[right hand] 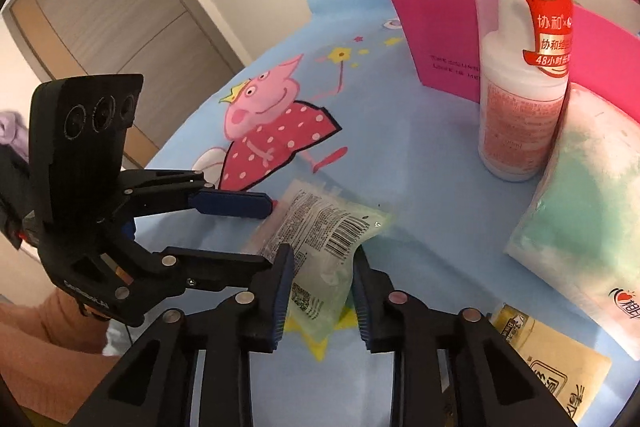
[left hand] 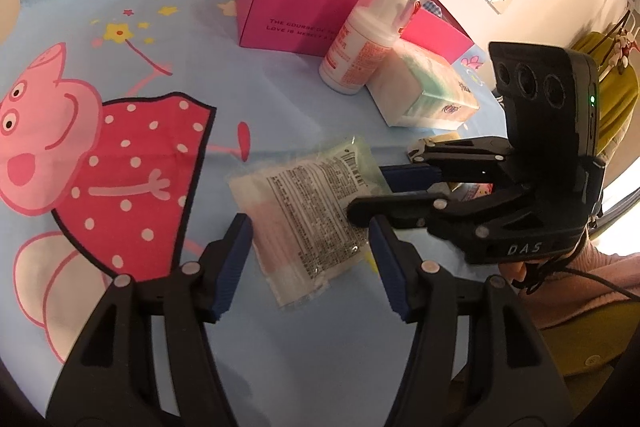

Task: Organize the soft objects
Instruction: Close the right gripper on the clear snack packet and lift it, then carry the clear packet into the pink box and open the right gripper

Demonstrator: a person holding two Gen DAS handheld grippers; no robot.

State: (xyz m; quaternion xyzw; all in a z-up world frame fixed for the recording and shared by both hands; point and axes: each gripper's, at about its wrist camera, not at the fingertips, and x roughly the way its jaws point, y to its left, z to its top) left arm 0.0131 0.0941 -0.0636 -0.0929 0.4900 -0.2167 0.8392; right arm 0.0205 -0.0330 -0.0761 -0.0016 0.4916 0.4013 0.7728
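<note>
A clear plastic packet (left hand: 308, 211) printed with small text and a barcode lies flat on the blue cartoon tablecloth (left hand: 168, 27). My left gripper (left hand: 310, 263) stands open astride the packet's near end, a blue pad close to each long edge. From the right, my right gripper (left hand: 380, 187) reaches over the packet's far corner. In the right wrist view the packet (right hand: 320, 227) bows up between that gripper's (right hand: 322, 283) pads; the jaws are slightly parted and do not clearly press it. The left gripper (right hand: 256, 231) shows there from the side, with one blue finger beside the packet's edge.
Behind the packet stand a pink open box (left hand: 304, 7), a white pump bottle (left hand: 360, 47) and a soft green-and-white tissue pack (left hand: 424, 95). A yellow packet (right hand: 556, 375) lies at the near right. A person's pink sleeve (left hand: 576, 279) holds the right gripper.
</note>
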